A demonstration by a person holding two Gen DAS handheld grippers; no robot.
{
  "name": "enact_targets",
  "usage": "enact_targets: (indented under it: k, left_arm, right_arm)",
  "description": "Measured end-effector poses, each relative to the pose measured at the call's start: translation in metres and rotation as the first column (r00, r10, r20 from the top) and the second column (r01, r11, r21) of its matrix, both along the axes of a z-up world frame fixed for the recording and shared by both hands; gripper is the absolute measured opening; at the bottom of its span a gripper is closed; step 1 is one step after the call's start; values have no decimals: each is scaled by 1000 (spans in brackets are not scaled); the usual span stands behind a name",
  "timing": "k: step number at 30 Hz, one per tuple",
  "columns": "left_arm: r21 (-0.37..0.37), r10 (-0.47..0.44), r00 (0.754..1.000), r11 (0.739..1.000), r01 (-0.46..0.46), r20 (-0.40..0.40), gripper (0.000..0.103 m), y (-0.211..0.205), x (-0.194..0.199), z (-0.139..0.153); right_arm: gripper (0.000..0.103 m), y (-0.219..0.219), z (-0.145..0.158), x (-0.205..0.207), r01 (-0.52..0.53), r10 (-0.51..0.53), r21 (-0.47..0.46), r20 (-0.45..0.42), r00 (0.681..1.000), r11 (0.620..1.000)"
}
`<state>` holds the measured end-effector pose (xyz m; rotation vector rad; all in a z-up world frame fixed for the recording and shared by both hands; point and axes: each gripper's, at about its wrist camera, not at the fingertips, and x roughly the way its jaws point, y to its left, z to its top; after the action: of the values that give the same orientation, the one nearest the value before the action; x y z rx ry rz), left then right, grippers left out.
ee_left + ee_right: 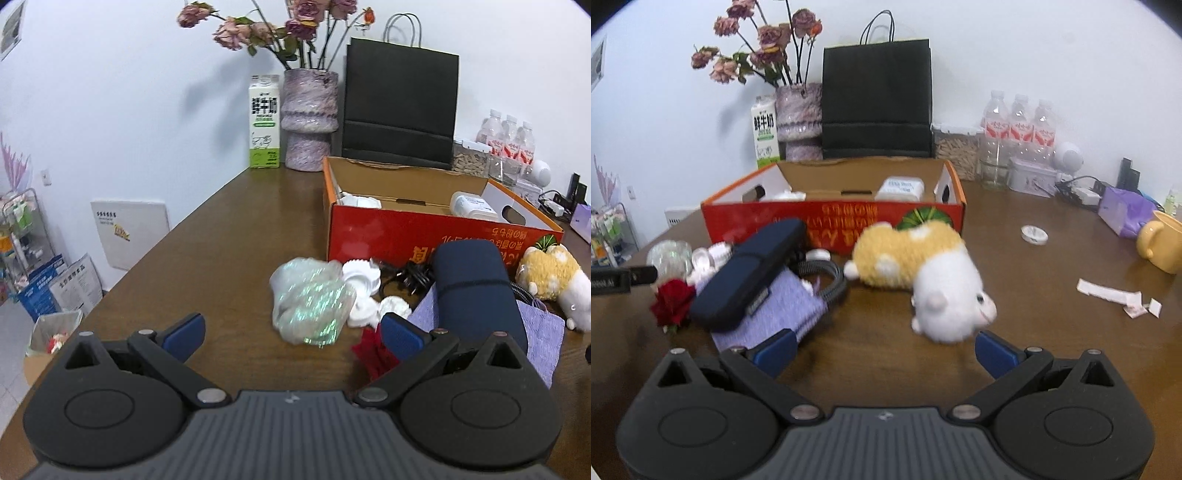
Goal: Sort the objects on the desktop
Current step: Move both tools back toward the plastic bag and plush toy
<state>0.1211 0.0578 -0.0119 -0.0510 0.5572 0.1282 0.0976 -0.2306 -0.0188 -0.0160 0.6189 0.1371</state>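
The milk carton far on the table reads 鲜牛奶, and the red cardboard box carries yellow print too blurred to read. Both the left gripper and right gripper gape wide, holding nothing. Near the box lie a shiny crumpled wrapper, white lids, a navy case on a lilac cloth, a red rose and a plush hamster just ahead of the right gripper.

Even, soft indoor light — bright white wall, faint flower shadows on it. Fisheye bends both views, corners vignetted dark. The plush toy and iridescent wrap are smeared by motion blur — the surface shows mild sheen.
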Motion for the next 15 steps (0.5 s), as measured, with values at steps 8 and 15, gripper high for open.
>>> enact_targets:
  k: [8, 15]
  left_arm:
    - [20, 9, 1000, 1000, -9, -1, 103, -2, -7, -1]
    - [24, 9, 1000, 1000, -8, -9, 103, -2, 1, -2]
  right_arm:
    - [103, -4, -9, -3, 17, -16, 19, -32, 999, 1000]
    - [103, -6, -12, 7, 25, -24, 19, -42, 999, 1000]
